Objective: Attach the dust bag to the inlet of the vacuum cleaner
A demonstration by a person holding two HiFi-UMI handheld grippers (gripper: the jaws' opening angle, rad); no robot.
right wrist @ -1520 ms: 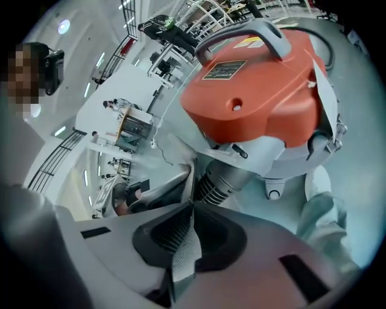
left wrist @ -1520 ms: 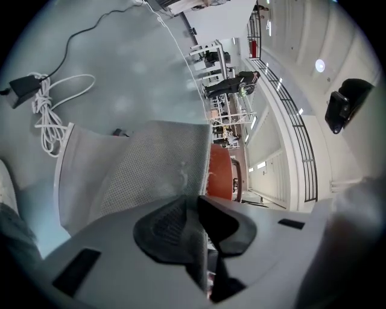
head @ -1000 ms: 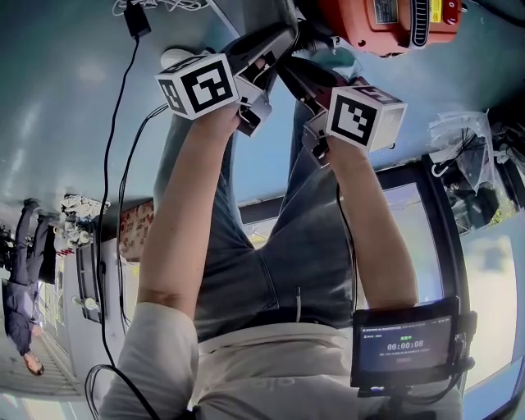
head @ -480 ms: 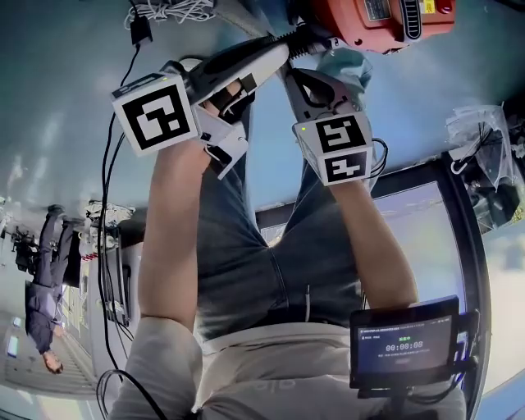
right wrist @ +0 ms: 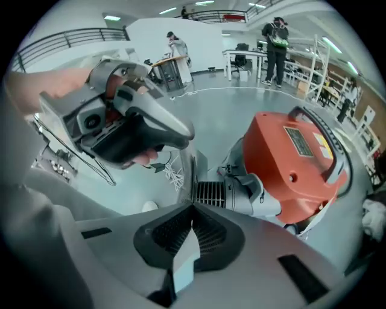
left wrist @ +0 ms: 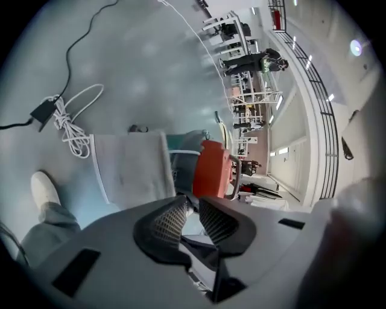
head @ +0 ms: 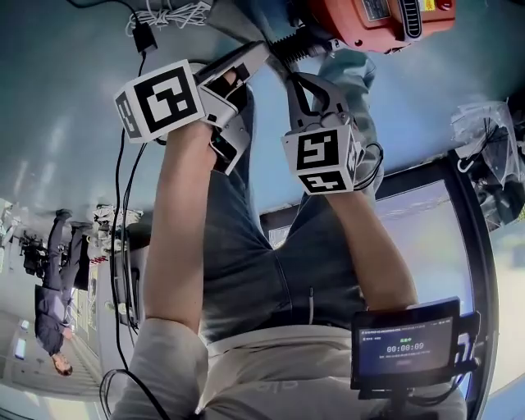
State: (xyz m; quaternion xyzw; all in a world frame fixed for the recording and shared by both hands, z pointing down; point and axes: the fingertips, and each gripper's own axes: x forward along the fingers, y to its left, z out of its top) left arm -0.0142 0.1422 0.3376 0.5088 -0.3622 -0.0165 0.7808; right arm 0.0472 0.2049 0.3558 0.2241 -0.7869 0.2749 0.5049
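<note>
Orange plastic marks the vacuum cleaner (head: 385, 20) at the top edge of the head view, standing on a pale blue-grey floor (head: 66, 82). Both grippers reach toward the black grille (head: 299, 41) at its near side. The left gripper (head: 262, 49) comes in from the left, and the right gripper (head: 291, 75) is just beside it, pointing steeply down. A black cable (head: 123, 164) trails along the floor at the left.

The left gripper view shows its jaws a narrow gap apart, with nothing clearly pinched. The grey dust bag (left wrist: 129, 169) shows flat-on just beyond the left pad, between a bundled white cord (left wrist: 69, 124) and the vacuum cleaner. Whether it touches that pad cannot be told.

The right gripper view shows its jaws closed on a thin pale edge of the dust bag (right wrist: 193, 172). The bag runs edge-on from the pads up to the black grille on the cleaner's grey housing. The left gripper (right wrist: 184, 134) hovers at the upper left.
</note>
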